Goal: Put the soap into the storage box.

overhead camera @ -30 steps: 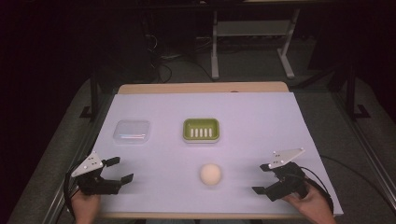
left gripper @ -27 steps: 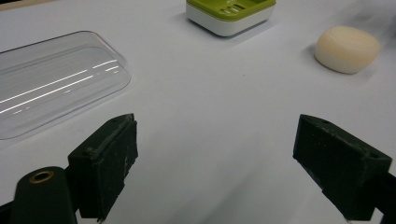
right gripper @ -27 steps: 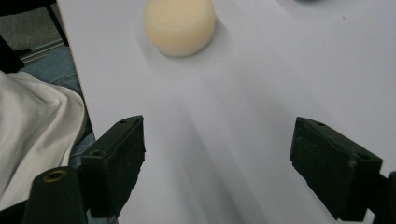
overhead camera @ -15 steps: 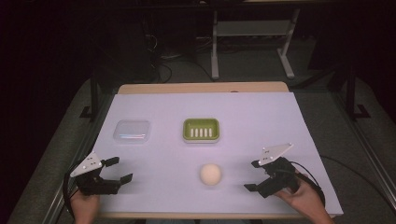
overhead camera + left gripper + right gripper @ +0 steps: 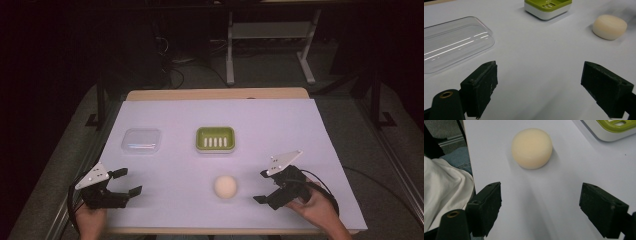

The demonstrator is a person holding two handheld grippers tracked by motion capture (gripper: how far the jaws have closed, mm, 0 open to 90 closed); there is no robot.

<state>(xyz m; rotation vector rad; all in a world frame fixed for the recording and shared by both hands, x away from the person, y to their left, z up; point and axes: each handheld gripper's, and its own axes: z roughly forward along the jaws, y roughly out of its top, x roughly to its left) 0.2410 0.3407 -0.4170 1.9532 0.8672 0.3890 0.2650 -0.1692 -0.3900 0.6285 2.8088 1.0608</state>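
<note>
Right gripper (image 5: 263,186) low over table, jaws wide, pointed at 9 o'clock toward soap (image 5: 225,187) lying just beyond. Left gripper (image 5: 128,182) at table's 7 o'clock, jaws wide, empty.

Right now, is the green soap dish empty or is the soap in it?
Empty. The green soap dish shows bare slots; the round soap lies on the table nearer the person, apart.

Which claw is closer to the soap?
Right. The right claw sits open just right of the soap; the left claw is far off to its left, also open.
</note>
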